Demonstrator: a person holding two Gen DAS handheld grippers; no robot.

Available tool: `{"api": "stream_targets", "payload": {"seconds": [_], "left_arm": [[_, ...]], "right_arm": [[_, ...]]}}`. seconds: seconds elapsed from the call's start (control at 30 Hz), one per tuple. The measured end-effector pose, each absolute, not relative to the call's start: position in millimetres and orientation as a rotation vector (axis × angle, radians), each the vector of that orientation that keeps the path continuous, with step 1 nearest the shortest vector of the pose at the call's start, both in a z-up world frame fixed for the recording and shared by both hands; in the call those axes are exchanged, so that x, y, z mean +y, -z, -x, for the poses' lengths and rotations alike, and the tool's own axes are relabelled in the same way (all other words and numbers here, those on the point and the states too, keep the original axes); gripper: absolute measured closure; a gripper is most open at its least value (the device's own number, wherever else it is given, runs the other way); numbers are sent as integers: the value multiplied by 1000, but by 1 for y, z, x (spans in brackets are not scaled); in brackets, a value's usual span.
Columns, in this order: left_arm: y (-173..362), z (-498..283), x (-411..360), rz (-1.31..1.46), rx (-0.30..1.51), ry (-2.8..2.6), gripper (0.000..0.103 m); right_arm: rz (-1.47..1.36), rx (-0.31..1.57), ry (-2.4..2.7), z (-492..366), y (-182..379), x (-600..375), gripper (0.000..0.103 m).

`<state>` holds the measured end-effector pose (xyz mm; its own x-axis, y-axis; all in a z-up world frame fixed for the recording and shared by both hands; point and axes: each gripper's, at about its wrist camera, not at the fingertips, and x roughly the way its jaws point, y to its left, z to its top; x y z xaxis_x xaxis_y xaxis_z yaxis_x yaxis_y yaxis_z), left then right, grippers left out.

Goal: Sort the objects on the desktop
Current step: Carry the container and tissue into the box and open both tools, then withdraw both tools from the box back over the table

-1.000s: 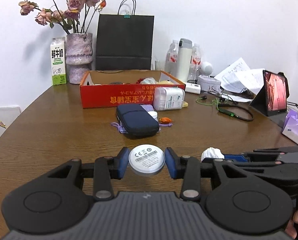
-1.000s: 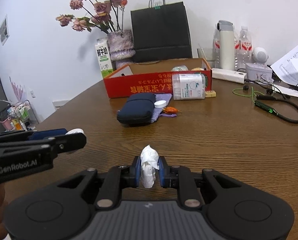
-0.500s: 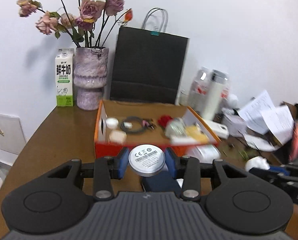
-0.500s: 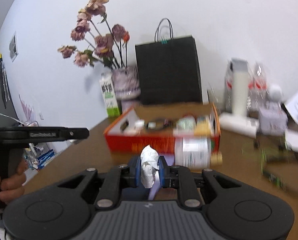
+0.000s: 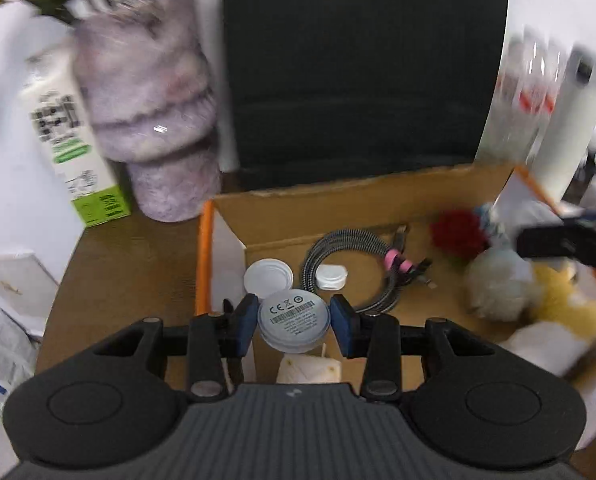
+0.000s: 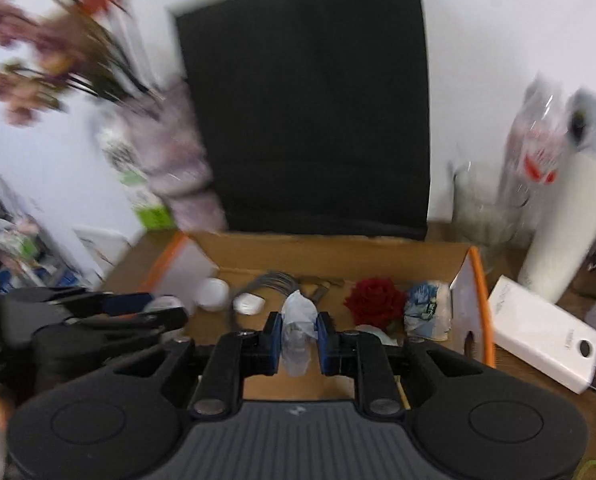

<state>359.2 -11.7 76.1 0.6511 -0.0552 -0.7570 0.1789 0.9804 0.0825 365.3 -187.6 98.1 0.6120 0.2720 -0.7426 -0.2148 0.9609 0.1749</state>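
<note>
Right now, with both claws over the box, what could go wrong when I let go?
The round disc in the left claw hangs over the white lid and candle, so it could land on them and roll. The crumpled tissue in the right claw is light and may cling to a pad.

"CE" on round puck (image 5: 293,319) (underside)

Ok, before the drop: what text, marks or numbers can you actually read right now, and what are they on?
"CE", with a crossed-out bin symbol and a small round mark: on the round white disc gripped in the left claw.
Barcode and fine print under it on the disc: too small to read.
Milk carton print: blurred, unreadable.
Bottle labels, red: blurred.
White power bank side print: too small.
</note>
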Motion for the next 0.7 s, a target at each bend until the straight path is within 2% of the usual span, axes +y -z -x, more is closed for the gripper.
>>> {"api": "stream_targets", "payload": {"seconds": [0.27,0.37,0.43,0.53,0.57,0.7], "left_arm": [[-44,-393,-16,-211,947,117,61],[-47,-393,-15,-211,932,122,56],[-55,-394,-14,-186,918,137,50],[-76,-389,-12,-163,874,108,26],[-83,-387,-10,-142,860,87,14],[-104,-375,-5,-78,879,44,9]], "right_arm": [[7,1040,-207,-424,-40,-166,84],[6,1055,-178,-428,-36,-167,73],[-26,1037,-182,-425,-43,-171,56],[-75,980,-183,-414,-65,-181,53],[-84,963,-178,-410,-73,-184,53],[-71,915,-149,-392,-102,-196,42]]}}
